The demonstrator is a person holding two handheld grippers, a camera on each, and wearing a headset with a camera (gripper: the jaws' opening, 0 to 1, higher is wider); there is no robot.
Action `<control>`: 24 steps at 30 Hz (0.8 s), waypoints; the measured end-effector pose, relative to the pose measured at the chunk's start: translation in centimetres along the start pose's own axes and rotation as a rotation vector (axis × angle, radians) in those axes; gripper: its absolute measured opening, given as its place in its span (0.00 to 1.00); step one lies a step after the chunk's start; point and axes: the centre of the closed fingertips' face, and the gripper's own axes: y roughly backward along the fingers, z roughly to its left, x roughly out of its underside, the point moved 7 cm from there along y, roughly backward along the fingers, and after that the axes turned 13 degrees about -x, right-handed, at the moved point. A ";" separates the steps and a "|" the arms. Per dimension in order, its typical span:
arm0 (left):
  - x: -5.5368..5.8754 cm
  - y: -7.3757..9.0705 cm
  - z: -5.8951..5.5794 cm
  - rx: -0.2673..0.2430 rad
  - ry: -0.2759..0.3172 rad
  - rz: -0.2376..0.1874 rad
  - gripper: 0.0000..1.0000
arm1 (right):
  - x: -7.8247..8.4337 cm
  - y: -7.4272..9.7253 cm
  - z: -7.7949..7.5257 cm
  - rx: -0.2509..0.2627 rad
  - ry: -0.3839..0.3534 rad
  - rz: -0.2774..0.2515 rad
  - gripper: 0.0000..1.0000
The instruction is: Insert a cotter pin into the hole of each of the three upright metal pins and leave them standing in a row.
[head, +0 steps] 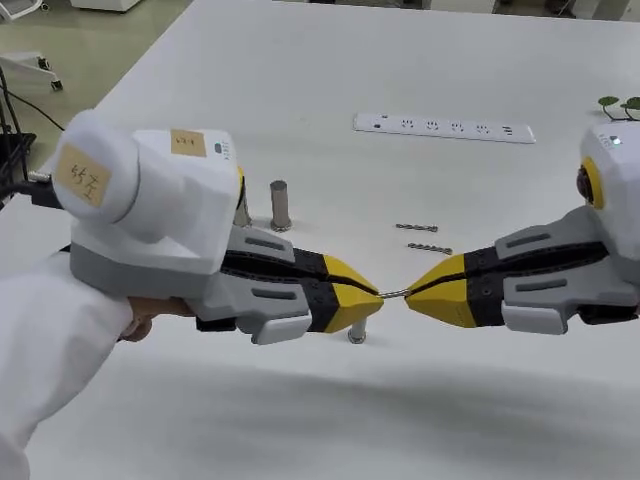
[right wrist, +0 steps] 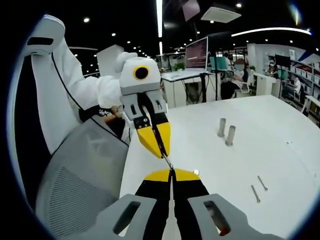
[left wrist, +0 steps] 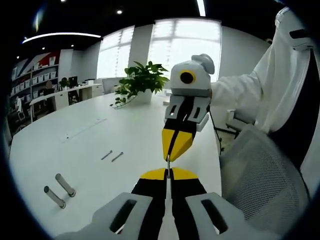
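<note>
The left claw (head: 375,300) and the right claw (head: 410,291) meet tip to tip above the white bench (head: 300,90). Each has its jaws pressed together on one end of a thin cotter pin (head: 393,294), which bridges the small gap between the yellow tips, clear of the bench. In the head view a short metal pin (head: 356,336) stands directly beneath the left claw's tip and is mostly hidden by it. A taller upright pin (head: 280,205) stands farther back, near the left gripper's housing, and what may be another is half hidden behind that housing. The right gripper view shows that pair in full: two upright pins (right wrist: 221,127) close beside each other, well apart from the claws. It also shows a small bright spot (right wrist: 196,172) just beside its own tips, too small to identify. Two spare cotter pins (head: 423,238) lie side by side on the bench between the pins and a white power strip (head: 445,128). In the left gripper view the pair of pins appears tilted at lower left, since that camera is rolled. That view also takes in a potted plant (left wrist: 142,80) at the bench's far end, windows, and a mesh chair back (left wrist: 265,175). The right gripper view looks the other way, at the person's white sleeve, desks and monitors.
</note>
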 end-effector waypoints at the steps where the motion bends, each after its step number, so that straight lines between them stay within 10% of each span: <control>1: 0.0 0.0 0.0 0.002 0.001 0.001 0.00 | 0.0 0.0 0.0 -0.002 0.000 0.003 0.00; 24: -0.1 -0.6 0.1 0.050 -0.006 0.046 0.00 | -0.3 0.0 0.4 -0.040 0.052 0.057 0.00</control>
